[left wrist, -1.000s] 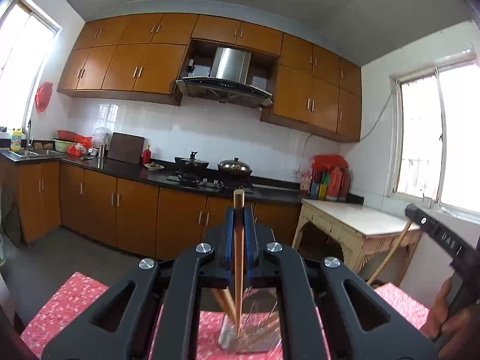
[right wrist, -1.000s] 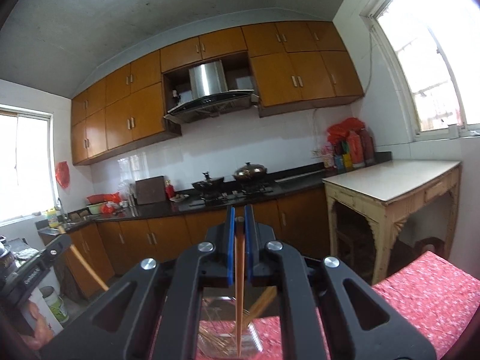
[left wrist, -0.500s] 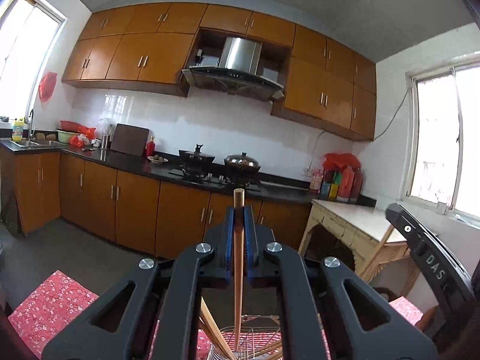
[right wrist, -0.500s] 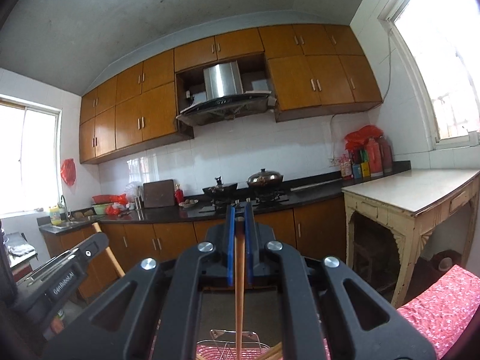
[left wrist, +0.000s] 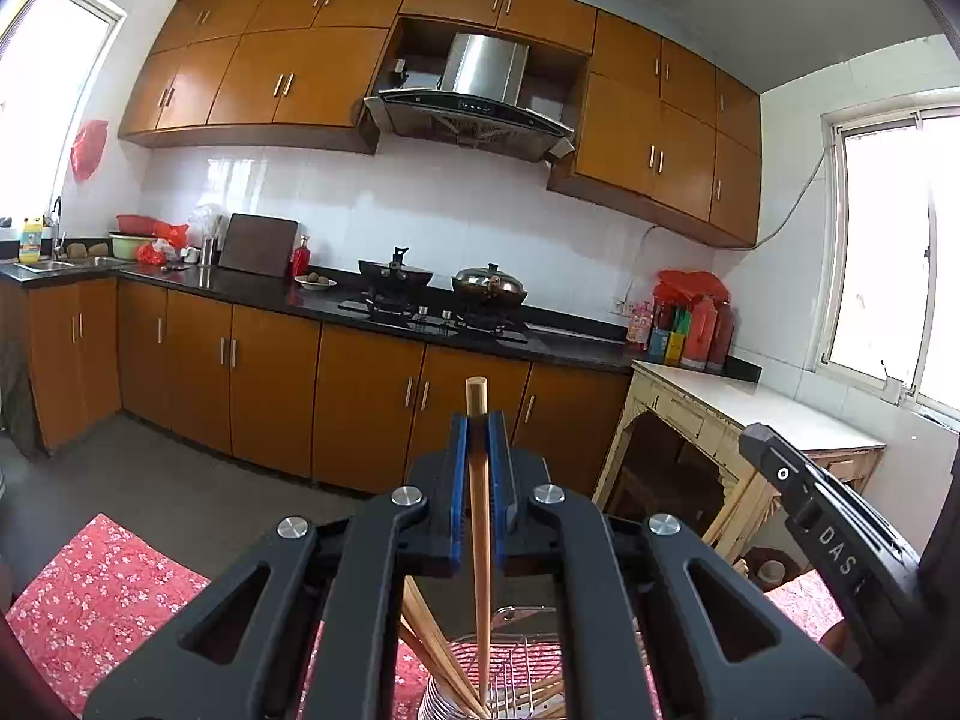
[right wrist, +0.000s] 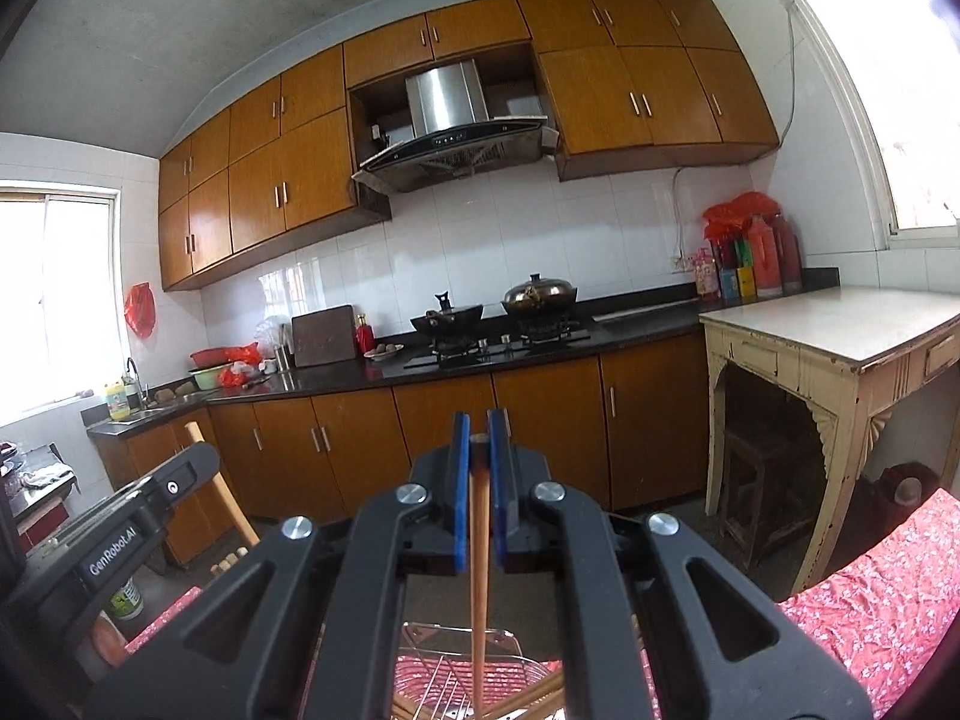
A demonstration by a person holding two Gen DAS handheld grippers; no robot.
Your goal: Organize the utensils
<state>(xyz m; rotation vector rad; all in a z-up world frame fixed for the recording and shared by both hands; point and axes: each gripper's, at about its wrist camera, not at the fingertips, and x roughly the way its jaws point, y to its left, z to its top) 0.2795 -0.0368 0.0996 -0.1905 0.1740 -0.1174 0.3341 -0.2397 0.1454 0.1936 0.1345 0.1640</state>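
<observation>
My left gripper [left wrist: 478, 429] is shut on a wooden chopstick [left wrist: 478, 516] held upright between its blue pads; the stick's lower end reaches down into a wire utensil holder [left wrist: 510, 669] with several other chopsticks leaning in it. My right gripper [right wrist: 478, 427] is shut on a second wooden chopstick [right wrist: 479, 552], also upright, with its lower end inside the wire utensil holder [right wrist: 447, 660]. The right gripper's body [left wrist: 822, 534] shows at the right edge of the left wrist view. In the right wrist view the left gripper's body [right wrist: 114, 534] shows at the left, with its chopstick [right wrist: 221, 489] slanting.
The holder stands on a table with a red floral cloth [left wrist: 114, 588] [right wrist: 876, 618]. Beyond are brown kitchen cabinets [left wrist: 270, 384], a black counter with a stove and pots [left wrist: 438, 294], and a worn cream side table [right wrist: 834, 336] at the right.
Both grippers have sunk towards the holder and moved forward, each still clamped on its chopstick. The stick tips now reach deeper into the wire holder, which sits lower in both views.
</observation>
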